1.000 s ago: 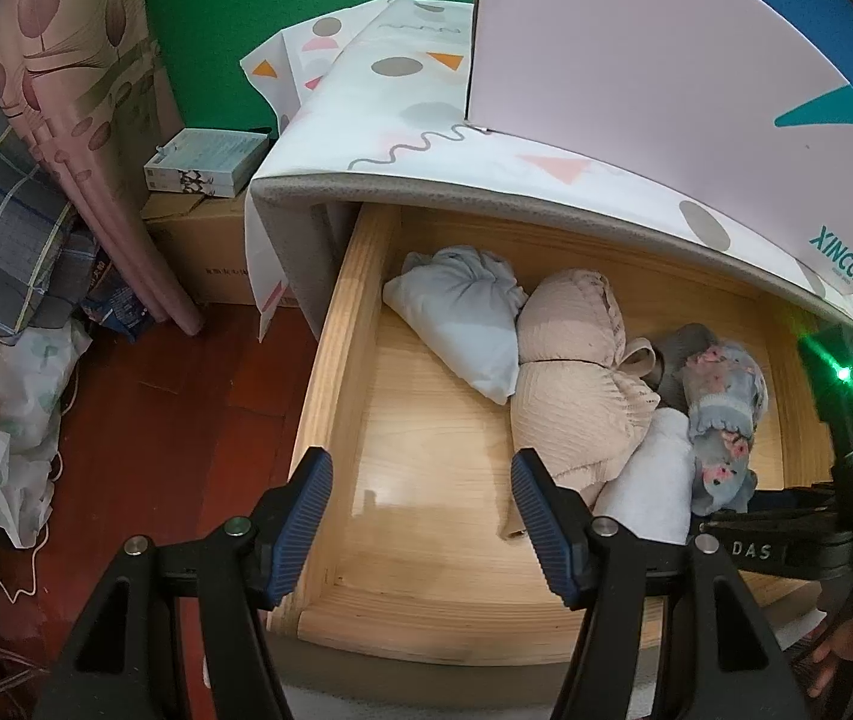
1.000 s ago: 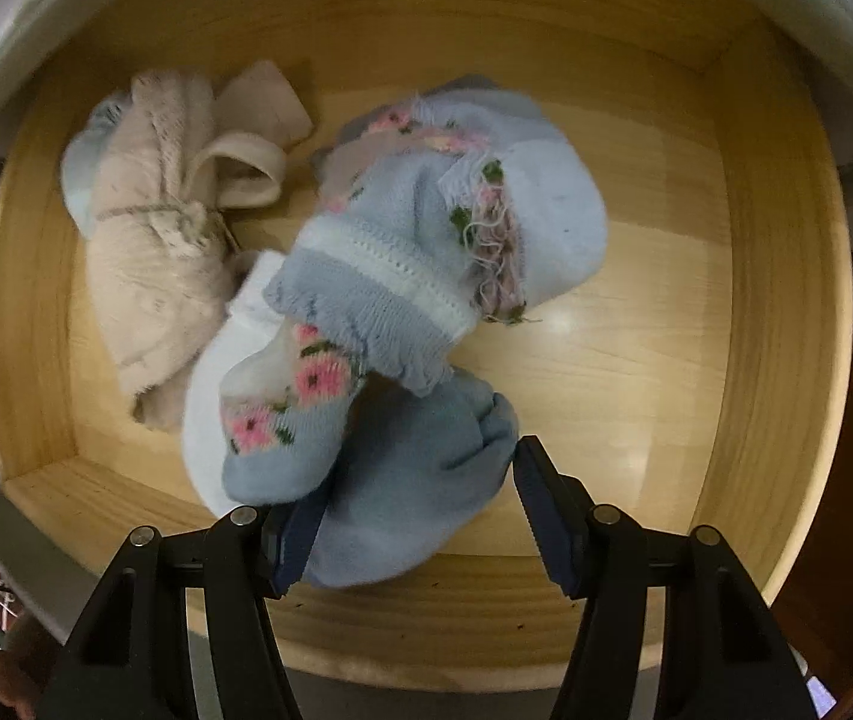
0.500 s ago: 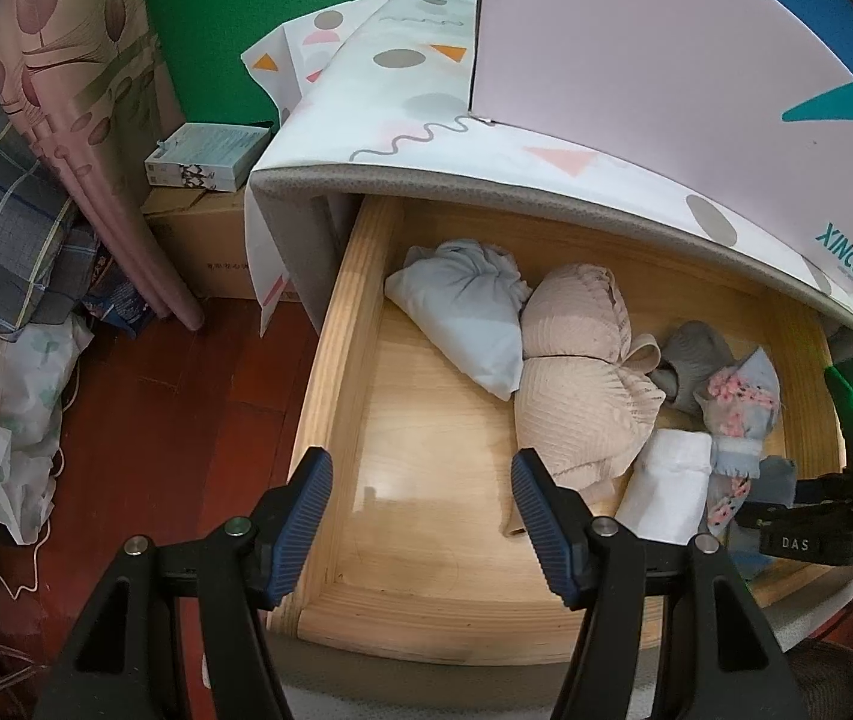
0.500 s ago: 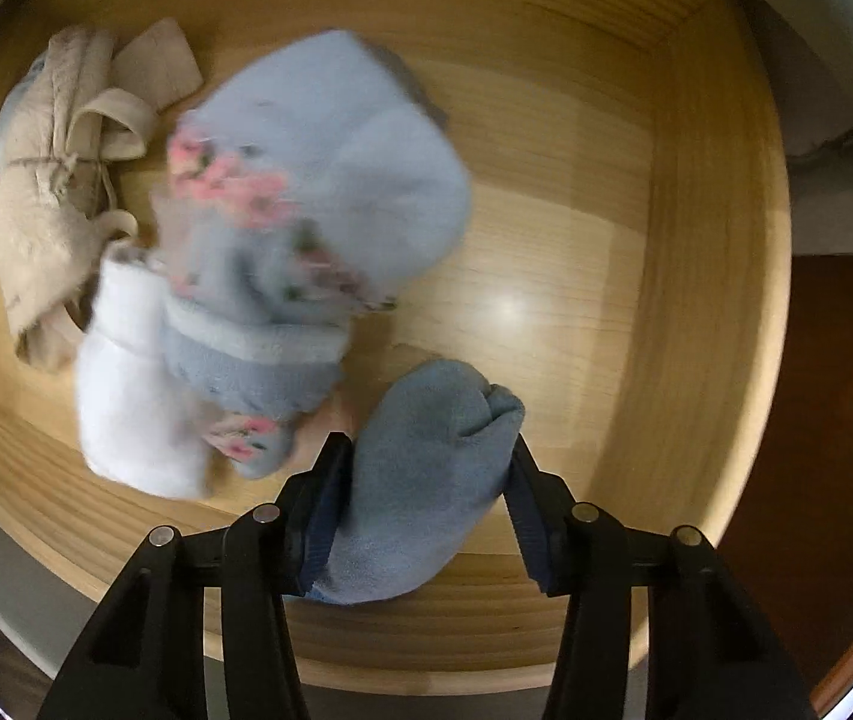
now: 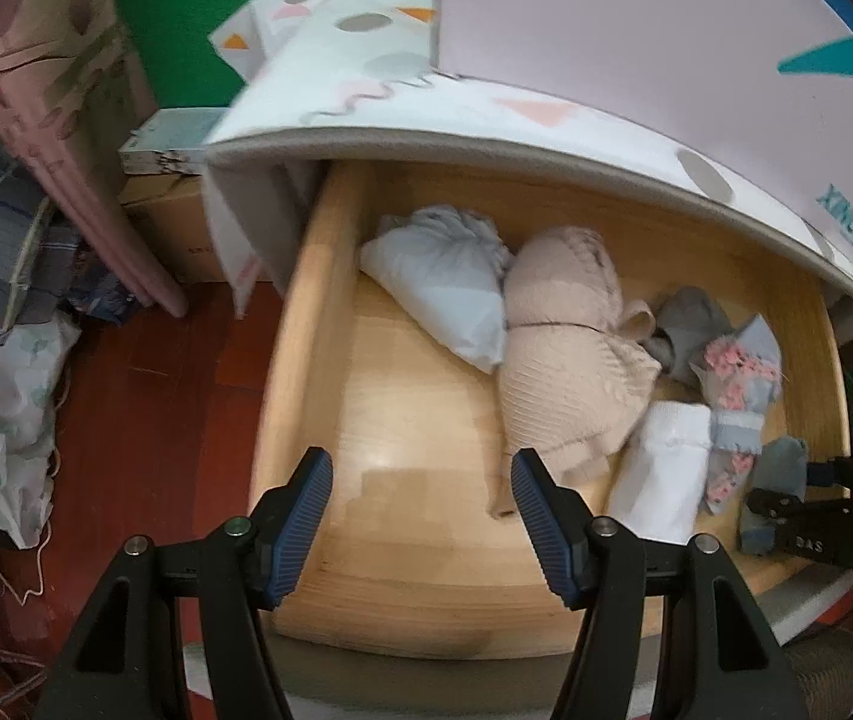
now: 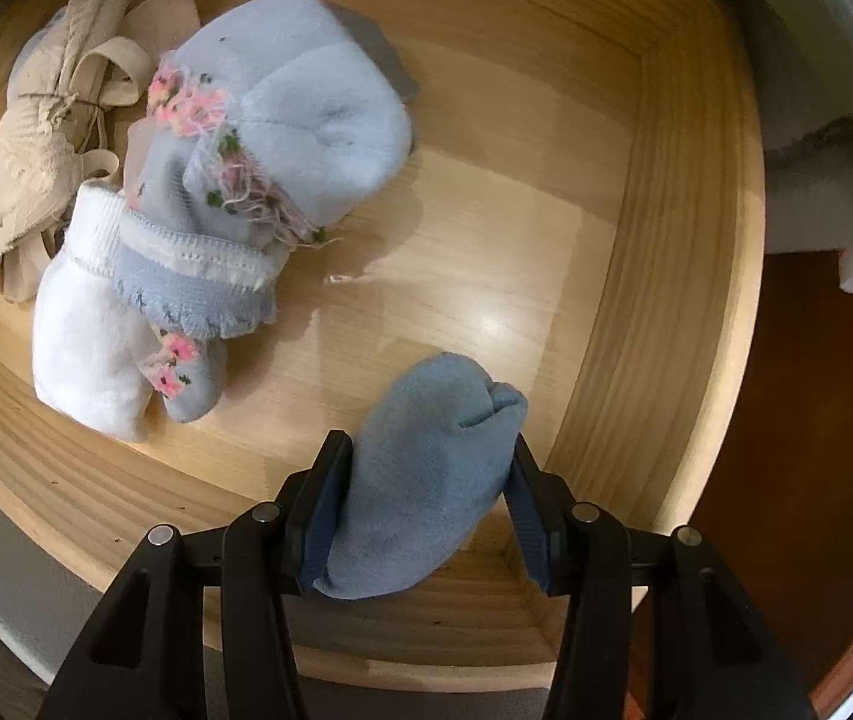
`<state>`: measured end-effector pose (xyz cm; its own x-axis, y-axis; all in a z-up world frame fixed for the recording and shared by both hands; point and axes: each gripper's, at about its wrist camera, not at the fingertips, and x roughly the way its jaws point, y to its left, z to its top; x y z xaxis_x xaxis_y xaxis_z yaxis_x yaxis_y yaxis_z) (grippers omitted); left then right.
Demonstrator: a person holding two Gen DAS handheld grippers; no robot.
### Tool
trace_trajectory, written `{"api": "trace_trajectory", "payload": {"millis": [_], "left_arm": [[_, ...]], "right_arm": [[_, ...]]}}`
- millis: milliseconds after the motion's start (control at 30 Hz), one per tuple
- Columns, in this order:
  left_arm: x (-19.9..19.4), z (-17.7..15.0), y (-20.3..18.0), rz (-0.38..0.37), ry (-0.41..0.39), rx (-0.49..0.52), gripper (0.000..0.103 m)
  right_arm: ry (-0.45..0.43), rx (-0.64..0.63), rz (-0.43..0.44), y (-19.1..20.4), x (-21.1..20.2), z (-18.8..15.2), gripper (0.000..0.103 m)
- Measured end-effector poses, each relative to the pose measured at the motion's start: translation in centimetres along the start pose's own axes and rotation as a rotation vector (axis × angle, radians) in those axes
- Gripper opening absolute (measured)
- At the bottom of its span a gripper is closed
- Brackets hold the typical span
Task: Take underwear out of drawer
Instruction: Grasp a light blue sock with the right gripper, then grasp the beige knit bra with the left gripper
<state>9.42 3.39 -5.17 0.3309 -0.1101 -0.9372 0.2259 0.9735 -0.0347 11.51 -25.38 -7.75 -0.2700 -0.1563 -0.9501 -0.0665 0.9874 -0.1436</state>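
"XINCCI" board (image 5: 840, 228) above wooden drawer (image 6: 666, 228); right gripper (image 6: 426, 480) fingers pinching blue sock (image 6: 426, 468); left gripper (image 5: 420, 516) fingers spread.

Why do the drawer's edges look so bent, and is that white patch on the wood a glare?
Left wrist view: the fisheye lens bows the straight wooden drawer sides, and its left edge is slightly blurred. Right wrist view: the drawer curves like a bowl; the bright spot is glare on the wood; the blue sock is sharp.
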Motion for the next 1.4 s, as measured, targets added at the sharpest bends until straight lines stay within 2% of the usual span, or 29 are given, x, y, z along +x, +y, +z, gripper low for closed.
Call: {"api": "trace_trajectory", "payload": {"millis": [133,333,600,767,933,1067,1167,1333,1400], "left_arm": [[0.7,0.5,-1.1,-0.039,0.027,0.021,0.064],[2.0,2.1,-3.2,-0.131,0.060,-0.014,0.064],[4.3,4.9,-5.5,-0.127,0.076,-0.046,0.069],[6.6,5.9,-5.7,-0.127,0.126,-0.062,0.070],[8.8,6.5,-5.5,-0.145,0.186,-0.102,0.080],[9.9,6.4,-5.8,-0.164,0.223,-0.103,0.080],[10.8,6.9,-5.8,-0.166,0.256,-0.103,0.075],[10.6,7.3,-6.2,-0.151,0.267,-0.060,0.060],[10.2,6.8,-6.3,-0.144,0.279,-0.048,0.058]], "right_arm": [[-0.002,-0.008,0.012,-0.7,0.1,-0.4,0.049],[-0.007,-0.013,0.015,-1.3,-0.3,-1.4,0.049],[-0.010,-0.011,0.021,-0.9,-0.7,-0.8,0.050],[-0.011,-0.010,0.022,-0.8,-0.7,-0.6,0.050],[-0.013,-0.009,0.025,-0.8,-0.8,-0.6,0.050],[-0.015,-0.008,0.029,-0.8,-0.9,-0.5,0.050],[-0.015,-0.008,0.030,-0.9,-0.9,-0.6,0.050],[-0.017,-0.006,0.034,0.2,-1.2,0.2,0.051],[-0.017,-0.006,0.034,0.1,-1.2,0.2,0.051]]}}
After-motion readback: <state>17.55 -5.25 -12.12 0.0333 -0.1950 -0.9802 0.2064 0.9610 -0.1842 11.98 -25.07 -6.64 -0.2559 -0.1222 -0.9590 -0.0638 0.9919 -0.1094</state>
